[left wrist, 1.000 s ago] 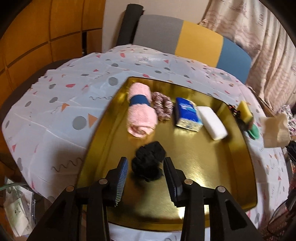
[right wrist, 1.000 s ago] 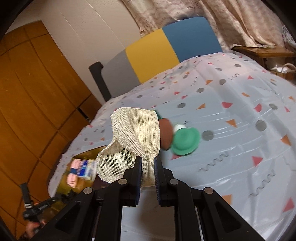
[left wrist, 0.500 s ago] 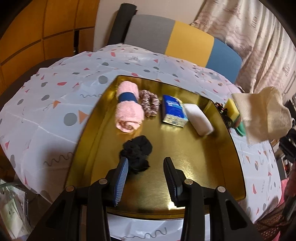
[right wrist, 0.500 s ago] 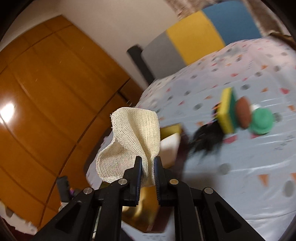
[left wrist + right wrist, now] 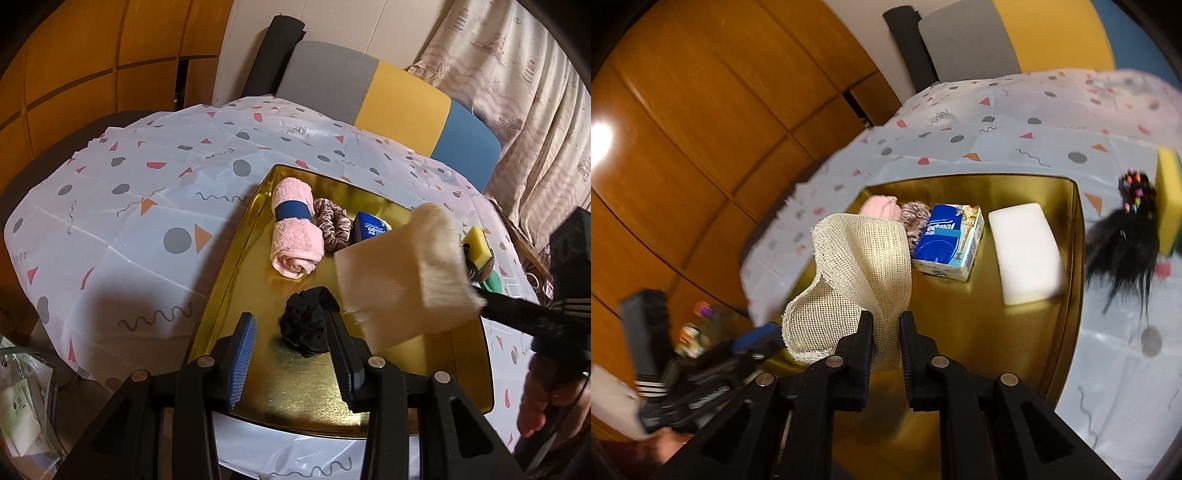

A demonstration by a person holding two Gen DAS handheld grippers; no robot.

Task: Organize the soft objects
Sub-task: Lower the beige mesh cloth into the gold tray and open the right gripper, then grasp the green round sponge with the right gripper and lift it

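A gold tray [image 5: 424,402] holds a rolled pink towel [image 5: 293,236], a pinkish scrunchie [image 5: 332,227], a blue tissue pack [image 5: 947,238], a white sponge block [image 5: 1025,251] and a black scrunchie [image 5: 308,325]. My left gripper [image 5: 291,354] is open just above the tray's near edge, with the black scrunchie between its fingers. My right gripper [image 5: 886,332] is shut on a cream mesh cloth [image 5: 857,273] and holds it in the air over the tray; the cloth also shows in the left wrist view [image 5: 402,284].
A yellow sponge [image 5: 478,247], a green item [image 5: 495,282] and a black hairpiece with coloured beads [image 5: 1126,236] lie on the patterned tablecloth [image 5: 147,221] right of the tray. A grey, yellow and blue chair [image 5: 388,99] stands behind the table.
My right gripper has carried the mesh cloth leftward from the table's right side to over the tray. My left gripper stays open at the black scrunchie.
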